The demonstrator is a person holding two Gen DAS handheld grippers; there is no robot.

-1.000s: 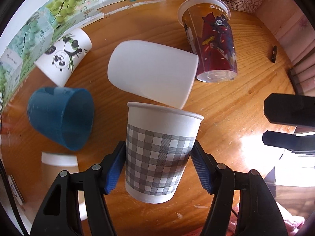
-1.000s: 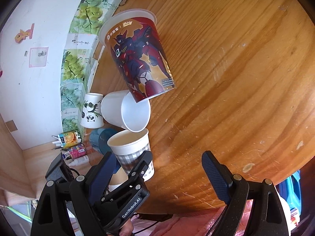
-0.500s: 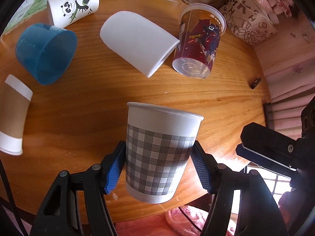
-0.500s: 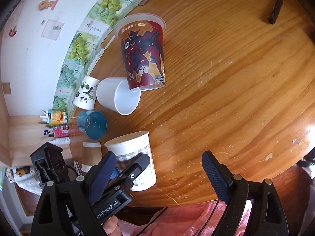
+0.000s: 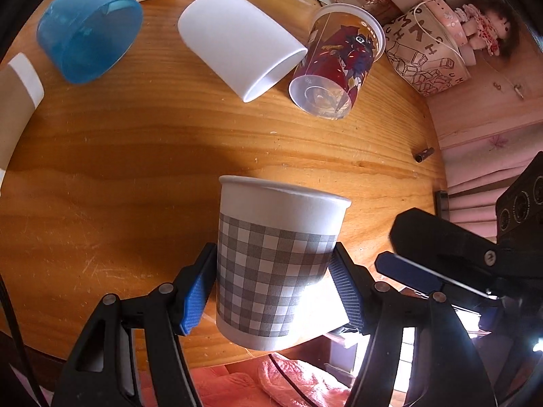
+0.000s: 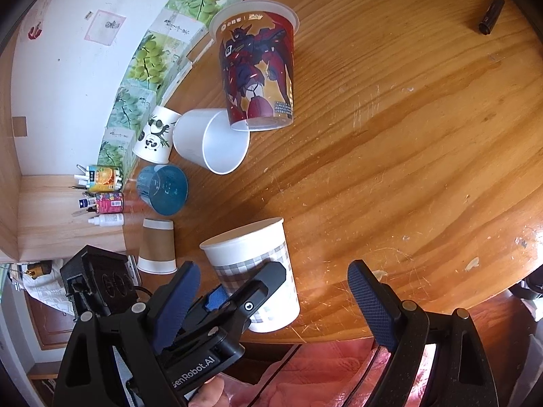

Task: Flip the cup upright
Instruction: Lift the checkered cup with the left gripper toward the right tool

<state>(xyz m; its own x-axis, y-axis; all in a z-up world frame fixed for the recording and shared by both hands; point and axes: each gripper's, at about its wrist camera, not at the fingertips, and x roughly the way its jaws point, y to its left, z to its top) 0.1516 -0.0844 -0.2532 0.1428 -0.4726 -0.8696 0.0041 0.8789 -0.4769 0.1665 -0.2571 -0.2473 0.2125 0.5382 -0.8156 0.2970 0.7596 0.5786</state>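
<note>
Blue-padded fingers of your left gripper press both sides of the grey-and-white checked paper cup, clamping it across its checked band; the cup stands mouth-up between the jaws, its white rim uppermost and its base over the near edge of the round wooden table; whether the base touches the wood cannot be told. Your right gripper hangs just beside the cup with its jaws spread wide and nothing between them; in the right wrist view the left gripper's black finger crosses the cup's wall.

Farther back on the table, a plain white plastic cup lies on its side with its mouth toward the printed red robot-figure plastic cup, which also lies on its side and touches it; a translucent blue plastic cup lies to the left of these; a white paper cup with a panda print lies beyond, near the wall; a brown-sleeved paper cup stands mouth-down at the left edge; a small dark cylindrical object lies well apart on the right.
</note>
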